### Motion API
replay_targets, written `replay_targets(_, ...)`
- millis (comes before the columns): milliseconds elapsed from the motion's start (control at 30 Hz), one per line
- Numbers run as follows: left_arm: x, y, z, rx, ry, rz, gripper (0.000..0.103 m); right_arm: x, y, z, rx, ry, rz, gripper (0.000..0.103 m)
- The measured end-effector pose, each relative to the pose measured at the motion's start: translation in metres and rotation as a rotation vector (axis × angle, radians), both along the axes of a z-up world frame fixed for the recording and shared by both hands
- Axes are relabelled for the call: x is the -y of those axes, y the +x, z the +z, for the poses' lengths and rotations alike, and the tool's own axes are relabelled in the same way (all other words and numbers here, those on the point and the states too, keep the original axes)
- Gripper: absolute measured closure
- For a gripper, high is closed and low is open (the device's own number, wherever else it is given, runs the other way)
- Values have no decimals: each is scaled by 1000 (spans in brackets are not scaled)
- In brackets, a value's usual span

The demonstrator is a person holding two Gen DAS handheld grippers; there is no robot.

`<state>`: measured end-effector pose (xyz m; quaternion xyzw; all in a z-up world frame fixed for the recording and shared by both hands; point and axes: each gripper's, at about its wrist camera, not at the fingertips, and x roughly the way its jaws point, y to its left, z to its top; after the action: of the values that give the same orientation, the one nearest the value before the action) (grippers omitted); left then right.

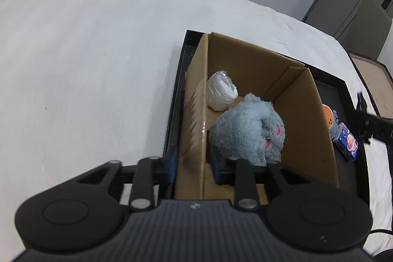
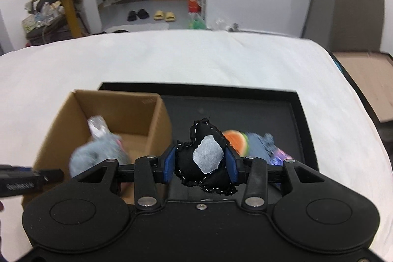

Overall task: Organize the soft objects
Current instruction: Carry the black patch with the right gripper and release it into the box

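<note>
A cardboard box (image 1: 289,90) stands in a black tray (image 1: 176,90) on a white bed. Inside lie a grey-blue plush toy (image 1: 245,129) and a white wrapped bundle (image 1: 221,92). My left gripper (image 1: 194,163) is open, its blue pads straddling the box's left wall. My right gripper (image 2: 201,163) is shut on a black stitched soft toy (image 2: 206,158) with a white label, held above the tray (image 2: 270,95) just right of the box (image 2: 157,119). The plush (image 2: 98,156) shows blurred in the right wrist view.
In the tray right of the box lie an orange watermelon-like soft toy (image 2: 235,139), a small grey-blue item (image 2: 265,141) and a purple printed box (image 1: 347,141). The white bed (image 1: 86,65) spreads around. Slippers (image 2: 163,15) lie on the floor beyond.
</note>
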<state>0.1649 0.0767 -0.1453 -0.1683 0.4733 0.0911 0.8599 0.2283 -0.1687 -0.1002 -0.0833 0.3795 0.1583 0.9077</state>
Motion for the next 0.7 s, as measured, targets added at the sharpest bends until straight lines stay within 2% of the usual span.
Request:
replay_targets(133, -2, -1, -4, -5, -11, 14, 87, -19, 4, 6, 23, -1, 48, 61)
replay_targets(700, -9, -3, -5, 2, -53, 45, 87, -68, 18, 10, 76, -61, 188, 61)
